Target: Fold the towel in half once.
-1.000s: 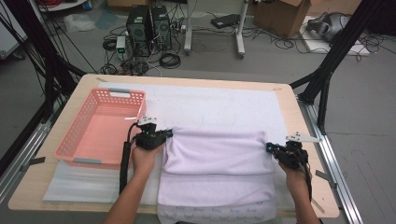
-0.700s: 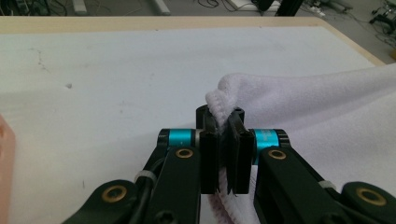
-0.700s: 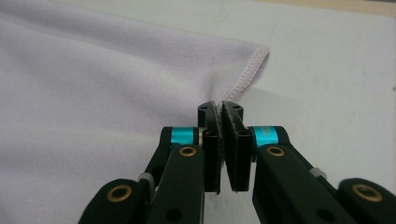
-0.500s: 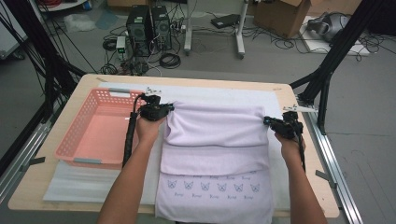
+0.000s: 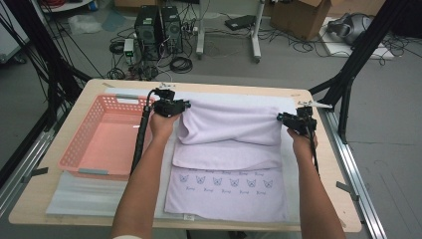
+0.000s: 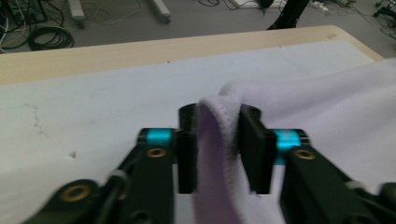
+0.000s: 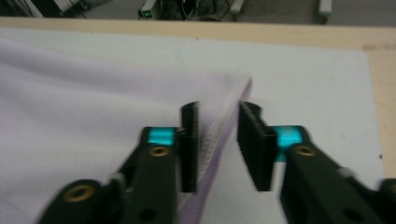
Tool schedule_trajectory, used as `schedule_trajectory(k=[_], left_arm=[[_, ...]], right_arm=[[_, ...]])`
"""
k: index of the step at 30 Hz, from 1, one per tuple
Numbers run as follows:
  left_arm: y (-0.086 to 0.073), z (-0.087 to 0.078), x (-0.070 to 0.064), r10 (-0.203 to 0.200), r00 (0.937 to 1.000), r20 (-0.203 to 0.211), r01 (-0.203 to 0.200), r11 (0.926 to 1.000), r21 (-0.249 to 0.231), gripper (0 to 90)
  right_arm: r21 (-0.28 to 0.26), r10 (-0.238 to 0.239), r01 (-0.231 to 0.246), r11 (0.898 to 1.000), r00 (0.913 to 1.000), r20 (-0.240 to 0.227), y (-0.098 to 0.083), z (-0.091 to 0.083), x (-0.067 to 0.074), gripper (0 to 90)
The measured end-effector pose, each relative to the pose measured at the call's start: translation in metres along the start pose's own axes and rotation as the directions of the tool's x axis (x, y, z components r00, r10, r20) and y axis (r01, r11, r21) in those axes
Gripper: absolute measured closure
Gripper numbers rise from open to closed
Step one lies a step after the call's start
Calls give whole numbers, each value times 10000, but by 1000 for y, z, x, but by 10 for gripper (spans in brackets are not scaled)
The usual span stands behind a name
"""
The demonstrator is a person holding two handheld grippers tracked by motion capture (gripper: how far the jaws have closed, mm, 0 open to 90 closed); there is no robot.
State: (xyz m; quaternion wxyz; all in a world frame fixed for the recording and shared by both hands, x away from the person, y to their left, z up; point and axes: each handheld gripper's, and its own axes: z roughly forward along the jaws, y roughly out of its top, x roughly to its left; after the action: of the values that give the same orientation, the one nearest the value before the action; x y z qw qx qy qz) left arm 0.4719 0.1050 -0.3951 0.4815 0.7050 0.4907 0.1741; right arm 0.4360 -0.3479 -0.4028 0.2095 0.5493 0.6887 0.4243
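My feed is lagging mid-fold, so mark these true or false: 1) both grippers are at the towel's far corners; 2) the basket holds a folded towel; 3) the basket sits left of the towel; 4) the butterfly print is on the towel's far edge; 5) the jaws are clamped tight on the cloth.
1) True: the left gripper and right gripper are at the far corners of the towel.
2) False: the basket has nothing in it.
3) True.
4) False: the butterfly print runs across the near part.
5) False: both pairs of jaws have just been opening; the cloth's edge lies loosely between them.
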Motion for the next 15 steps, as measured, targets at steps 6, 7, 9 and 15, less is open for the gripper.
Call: schedule_trajectory(k=[6, 7, 9, 15], left_arm=[[-11, -22, -10, -152, 9999, 80, 155, 9994, -308, 540], [-12, -24, -12, -114, 9999, 121, 119, 9993, -341, 532], [-17, -31, -16, -93, 9996, 254, 107, 9985, -530, 524], [-41, -42, -33, 299, 9981, 531, -273, 9984, -486, 524]], right_arm=[[210, 393, -394, 9990, 9992, 50, -16, -9, -2, 573], [174, 406, -406, 9990, 9992, 45, -18, -12, -1, 573], [90, 316, -316, 9995, 9995, 31, -20, -19, 1, 573], [169, 118, -114, 9998, 9997, -200, -21, -41, 8, 577]])
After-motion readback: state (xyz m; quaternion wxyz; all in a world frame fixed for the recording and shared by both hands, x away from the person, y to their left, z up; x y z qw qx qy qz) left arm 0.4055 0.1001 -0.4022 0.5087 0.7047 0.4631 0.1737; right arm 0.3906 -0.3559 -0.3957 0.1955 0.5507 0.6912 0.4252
